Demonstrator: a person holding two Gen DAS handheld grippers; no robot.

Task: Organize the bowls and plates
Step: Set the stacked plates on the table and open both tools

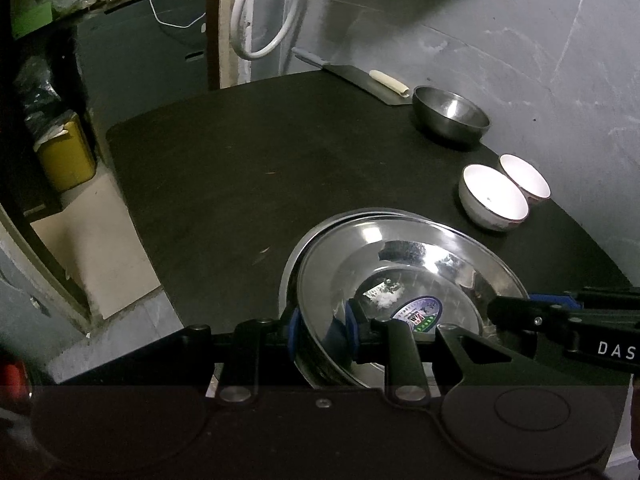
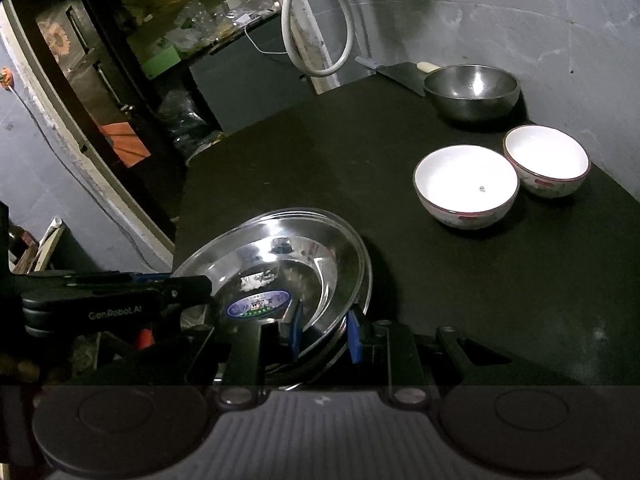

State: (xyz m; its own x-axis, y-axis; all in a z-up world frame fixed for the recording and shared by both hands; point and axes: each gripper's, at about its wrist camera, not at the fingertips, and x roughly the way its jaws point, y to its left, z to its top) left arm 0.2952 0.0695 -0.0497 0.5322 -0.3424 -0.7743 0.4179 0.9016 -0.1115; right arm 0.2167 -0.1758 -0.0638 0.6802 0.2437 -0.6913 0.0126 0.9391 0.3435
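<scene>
Two steel plates (image 1: 400, 264) sit stacked on the dark worktop (image 1: 240, 168), the upper one carrying a blue-and-green oval sticker (image 1: 416, 312) on its floor. In the left wrist view the stack fills the 5 o'clock part of the frame, and the left gripper (image 1: 322, 330) has its blue-padded jaws clenched on the near rim, one pad outside the plates and one inside. The right gripper (image 2: 326, 334), seen from its own camera, grasps the same stack at the opposite rim, its blue pads on either side of the plate edges; there the plates lie toward 7 o'clock. Each gripper shows in the other's view as a black arm reaching in from the side. Farther across the worktop, toward 2 o'clock in the right wrist view, two white ceramic bowls (image 2: 466, 184) stand just beside each other, the smaller bowl (image 2: 546, 160) behind. Beyond them at 1 o'clock a steel bowl (image 2: 472, 90) rests near the grey wall (image 2: 560, 20), with a cleaver (image 2: 402, 74) lying just beside it.
</scene>
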